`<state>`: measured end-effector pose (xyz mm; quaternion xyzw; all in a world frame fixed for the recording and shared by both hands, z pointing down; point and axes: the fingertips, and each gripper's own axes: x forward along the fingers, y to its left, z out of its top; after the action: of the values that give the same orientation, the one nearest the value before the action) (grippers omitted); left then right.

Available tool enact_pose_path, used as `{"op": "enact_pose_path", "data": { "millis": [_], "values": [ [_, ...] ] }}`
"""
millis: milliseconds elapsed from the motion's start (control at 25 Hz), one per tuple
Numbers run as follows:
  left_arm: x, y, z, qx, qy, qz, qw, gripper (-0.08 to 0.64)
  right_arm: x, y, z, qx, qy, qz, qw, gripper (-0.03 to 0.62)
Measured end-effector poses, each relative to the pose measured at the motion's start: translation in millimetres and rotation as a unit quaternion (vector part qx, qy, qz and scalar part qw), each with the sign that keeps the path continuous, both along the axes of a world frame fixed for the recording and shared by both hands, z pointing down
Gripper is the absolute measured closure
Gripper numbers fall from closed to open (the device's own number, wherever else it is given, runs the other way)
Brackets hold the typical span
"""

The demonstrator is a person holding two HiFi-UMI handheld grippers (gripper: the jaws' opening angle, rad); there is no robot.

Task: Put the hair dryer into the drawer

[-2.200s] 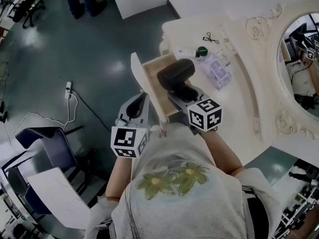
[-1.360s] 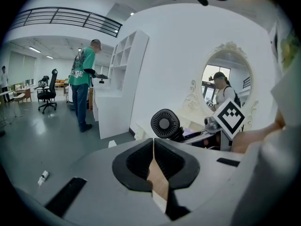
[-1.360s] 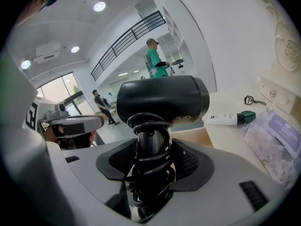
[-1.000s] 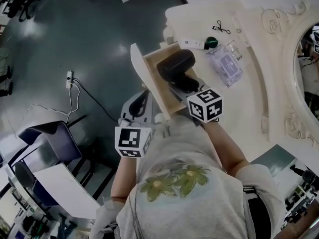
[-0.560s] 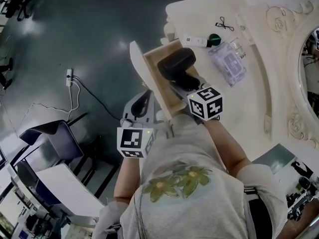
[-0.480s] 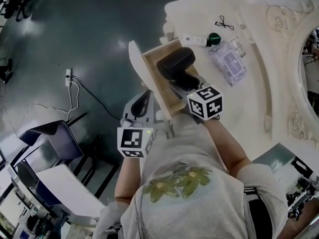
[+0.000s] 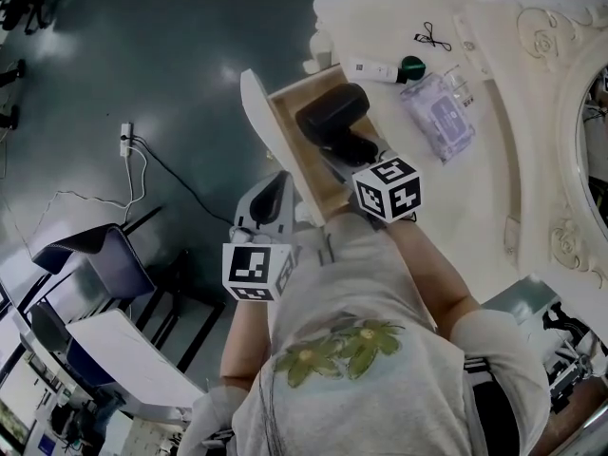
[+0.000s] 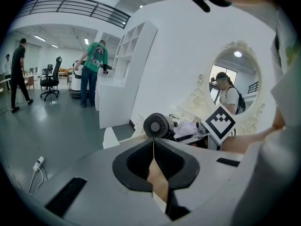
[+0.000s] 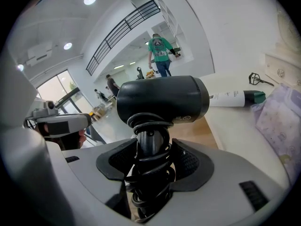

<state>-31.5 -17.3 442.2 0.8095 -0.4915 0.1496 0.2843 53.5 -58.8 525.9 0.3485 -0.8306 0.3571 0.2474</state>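
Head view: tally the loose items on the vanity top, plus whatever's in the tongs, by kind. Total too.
Hair dryer: 1, gripped in the right tongs at the open drawer
White tube with green cap: 1
Clear pouch: 1
Small black wire item: 1
Total: 4

The black hair dryer (image 7: 332, 112), cord wound round its handle, hangs barrel crosswise over the pulled-out drawer (image 7: 304, 164), which has light wood inside and a white front.

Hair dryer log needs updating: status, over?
Left gripper shut on drawer edge. Right gripper shut on hair dryer, over open drawer. Nothing blocking.
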Motion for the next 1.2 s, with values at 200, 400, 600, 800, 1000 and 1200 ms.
{"op": "enact_pose_path", "data": {
  "millis": [200, 400, 600, 800, 1000, 1200],
  "values": [
    [4, 2, 4, -0.002, -0.002, -0.004, 1.0, 0.546, 0, -1, 12, -0.009, 0.002, -0.006, 1.0, 0.364],
    [3, 3, 10, -0.013, -0.004, -0.009, 0.9999, 0.546, -5, -2, 21, -0.018, 0.006, -0.012, 1.0, 0.364],
    [2, 7, 17, -0.024, -0.006, -0.004, 0.9997, 0.546, -9, -2, 29, -0.025, 0.011, -0.017, 0.999, 0.364],
    [3, 6, 21, -0.031, -0.003, 0.0, 0.9995, 0.546, -10, -4, 39, -0.034, 0.018, -0.017, 0.999, 0.363],
    [0, 4, 24, -0.035, 0.0, -0.002, 0.9994, 0.546, -12, -6, 50, -0.044, 0.026, -0.021, 0.998, 0.364],
    [-4, 1, 27, -0.043, 0.005, -0.006, 0.999, 0.546, -13, -9, 59, -0.054, 0.036, -0.027, 0.998, 0.364]
  ]
}}
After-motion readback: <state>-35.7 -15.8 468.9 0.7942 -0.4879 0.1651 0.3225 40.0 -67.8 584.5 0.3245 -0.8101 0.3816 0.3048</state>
